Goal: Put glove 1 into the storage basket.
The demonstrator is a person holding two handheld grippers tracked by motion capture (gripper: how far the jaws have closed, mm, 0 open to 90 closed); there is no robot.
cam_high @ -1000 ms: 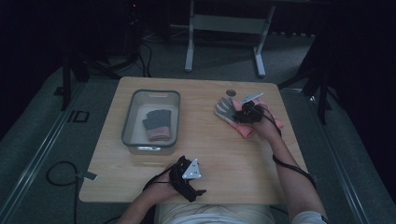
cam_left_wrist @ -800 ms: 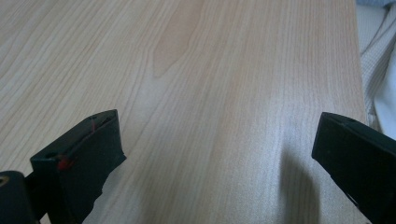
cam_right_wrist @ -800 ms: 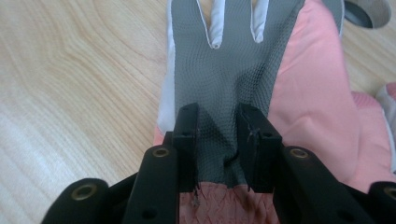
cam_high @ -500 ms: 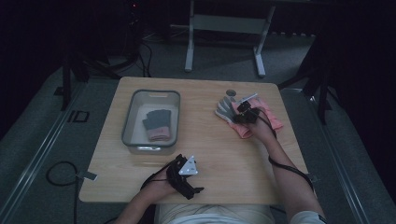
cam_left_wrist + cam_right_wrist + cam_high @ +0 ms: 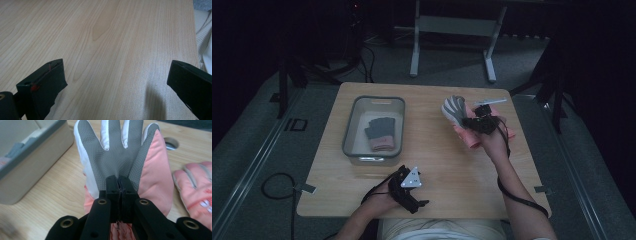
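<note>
Nearest, by the table's (image 5: 452, 180) front edge: left gripper (image 5: 411, 189), jaws spread wide over bare wood, holding nothing, idle; little changed over the last second, merely resettled close to the edge.

Mid-table, right side: right gripper (image 5: 472, 120), jaws pinched together on the palm fabric of a pink-and-grey glove (image 5: 120, 157), grey textured palm toward the camera, fingers pointing away. Changed within the last second: glove gathered up from the pile and drawn slightly leftward, fingers now fanned toward the tub. Judged meaning: pick complete, carry toward the tub starting.

Just beside, on the table: second pink glove (image 5: 195, 187), not gripped, touching or nearly touching the held one in the high view; cannot tell which.

Farther left: grey plastic tub (image 5: 357, 125) with a dark glove (image 5: 382, 131) already lying inside.

Open room: bare wood between held glove and tub, unobstructed. Edges: tub rim to clear on entry; right table edge near behind the forearm; round hole (image 5: 171, 143) beyond the fingertips.
</note>
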